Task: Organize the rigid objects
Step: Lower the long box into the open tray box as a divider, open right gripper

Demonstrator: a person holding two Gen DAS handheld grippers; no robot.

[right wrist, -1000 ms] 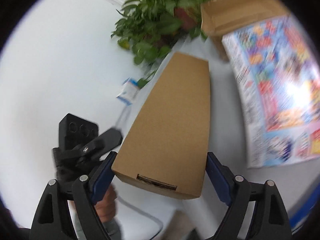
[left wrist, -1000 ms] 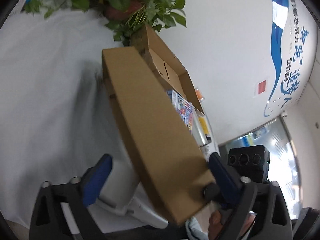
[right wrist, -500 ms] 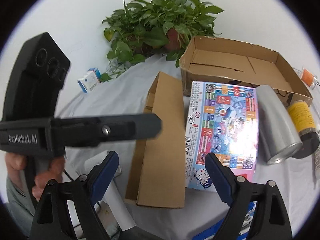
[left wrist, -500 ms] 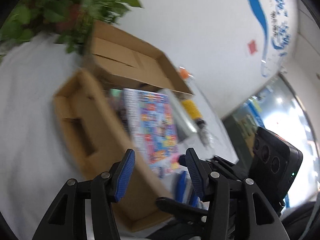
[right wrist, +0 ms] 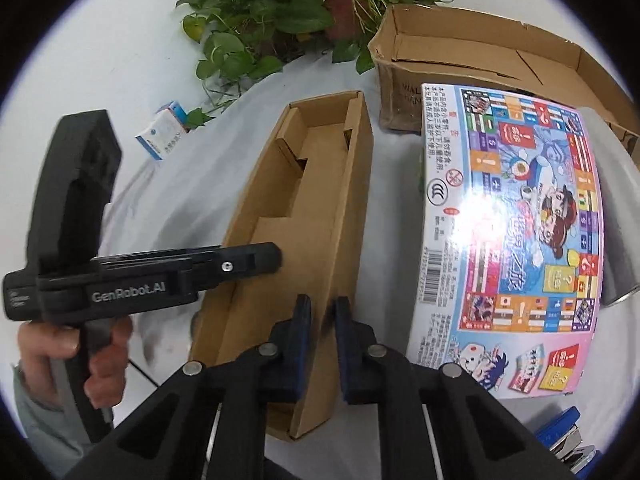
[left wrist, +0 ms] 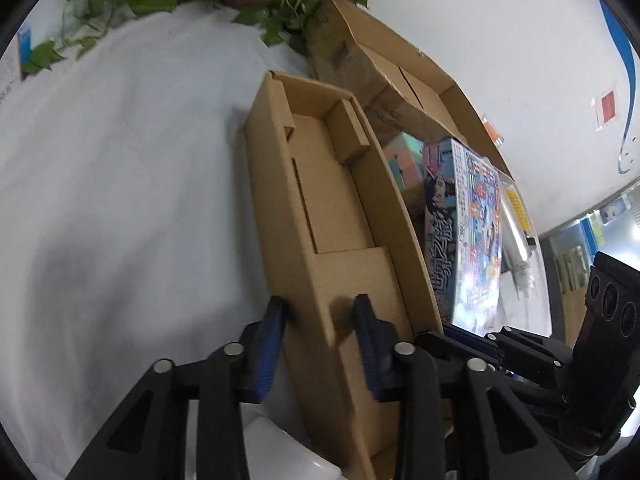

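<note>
The long open cardboard box [right wrist: 304, 216] lies mouth-up on the white-covered counter [left wrist: 120, 184], just beside the colourful board game box [right wrist: 516, 232] and in front of the larger carton [right wrist: 472, 60]. The left tool [left wrist: 318, 332] straddles its left wall, clenched on it, while the right tool [right wrist: 322, 332] pinches the opposite wall; a grip on both sides likely keeps so long a box level and steerable for placing.
</note>
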